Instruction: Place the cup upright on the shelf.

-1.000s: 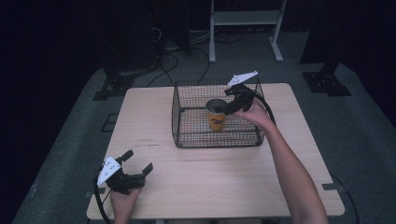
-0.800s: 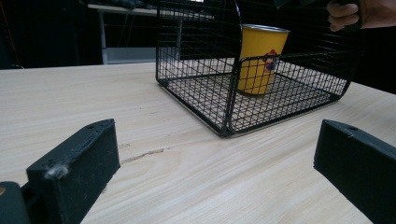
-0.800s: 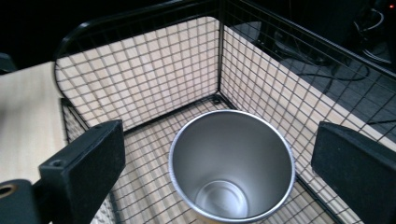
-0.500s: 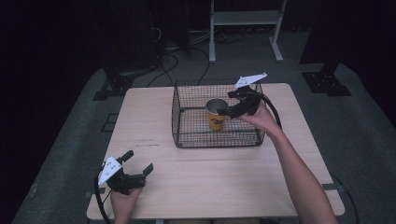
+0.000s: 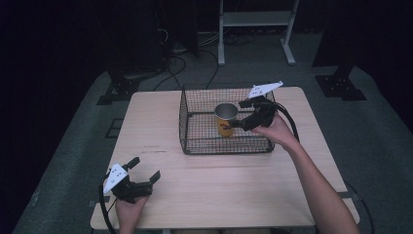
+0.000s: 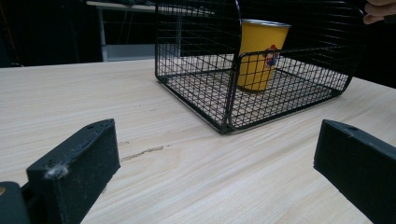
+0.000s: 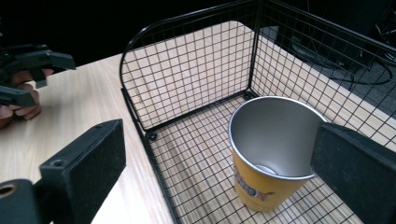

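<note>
A yellow cup (image 5: pixel 225 119) with a metal inside stands upright in a black wire basket (image 5: pixel 195 141) at the table's middle back. My right gripper (image 5: pixel 240 115) hovers just right of the cup, over the basket, with its jaws wide open. In the right gripper view the cup (image 7: pixel 271 154) sits low between the spread jaws, apart from the left one, and the right jaw overlaps its rim. My left gripper (image 5: pixel 144 169) rests open near the front left edge with nothing in it. From there the cup (image 6: pixel 259 53) shows through the basket (image 6: pixel 196 70) mesh.
The wooden table (image 5: pixel 160 122) has bare room left of and in front of the basket. Behind the table a white metal stand (image 5: pixel 253 19) and cables lie on the dark floor. The left hand's gripper (image 7: pixel 28 70) appears far off in the right gripper view.
My right gripper has drawn a little to the right and back from the cup, which stays standing in the basket. The left gripper has not moved.
</note>
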The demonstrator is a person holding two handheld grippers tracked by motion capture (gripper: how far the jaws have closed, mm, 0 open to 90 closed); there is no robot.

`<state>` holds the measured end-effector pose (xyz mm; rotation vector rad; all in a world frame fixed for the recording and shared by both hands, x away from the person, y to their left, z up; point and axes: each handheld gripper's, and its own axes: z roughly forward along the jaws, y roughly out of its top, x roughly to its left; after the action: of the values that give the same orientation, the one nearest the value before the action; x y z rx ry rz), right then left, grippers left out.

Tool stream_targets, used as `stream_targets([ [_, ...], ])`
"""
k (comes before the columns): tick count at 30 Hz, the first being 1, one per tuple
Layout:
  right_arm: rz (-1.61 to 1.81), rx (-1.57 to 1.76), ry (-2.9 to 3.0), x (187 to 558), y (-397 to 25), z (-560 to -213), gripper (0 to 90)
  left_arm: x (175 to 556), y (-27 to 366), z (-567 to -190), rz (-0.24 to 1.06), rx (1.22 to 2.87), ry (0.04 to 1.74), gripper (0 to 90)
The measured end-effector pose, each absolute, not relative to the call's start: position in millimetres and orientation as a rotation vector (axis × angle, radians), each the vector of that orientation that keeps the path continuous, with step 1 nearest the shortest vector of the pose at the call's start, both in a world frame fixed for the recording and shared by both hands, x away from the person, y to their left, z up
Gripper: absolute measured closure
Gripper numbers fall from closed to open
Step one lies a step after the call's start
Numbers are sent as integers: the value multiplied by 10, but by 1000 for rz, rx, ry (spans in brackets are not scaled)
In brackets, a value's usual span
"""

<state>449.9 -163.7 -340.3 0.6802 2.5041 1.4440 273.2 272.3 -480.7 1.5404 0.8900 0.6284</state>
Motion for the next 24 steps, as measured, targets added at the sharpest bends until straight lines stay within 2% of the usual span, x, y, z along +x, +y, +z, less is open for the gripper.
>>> stream_targets([
  [11, 1446, 654, 2498, 4296, -1746, -3424, 28, 2730, 2729, -4805, 629, 1539, 889, 0],
  [13, 1450, 650, 2500, 4271, -1772, -3435, 80, 2731, 2727, -4806, 629, 1540, 888, 0],
  [24, 1460, 650, 2501, 4124, -1915, -3484, 82, 2730, 2725, -4804, 630, 1540, 886, 0],
])
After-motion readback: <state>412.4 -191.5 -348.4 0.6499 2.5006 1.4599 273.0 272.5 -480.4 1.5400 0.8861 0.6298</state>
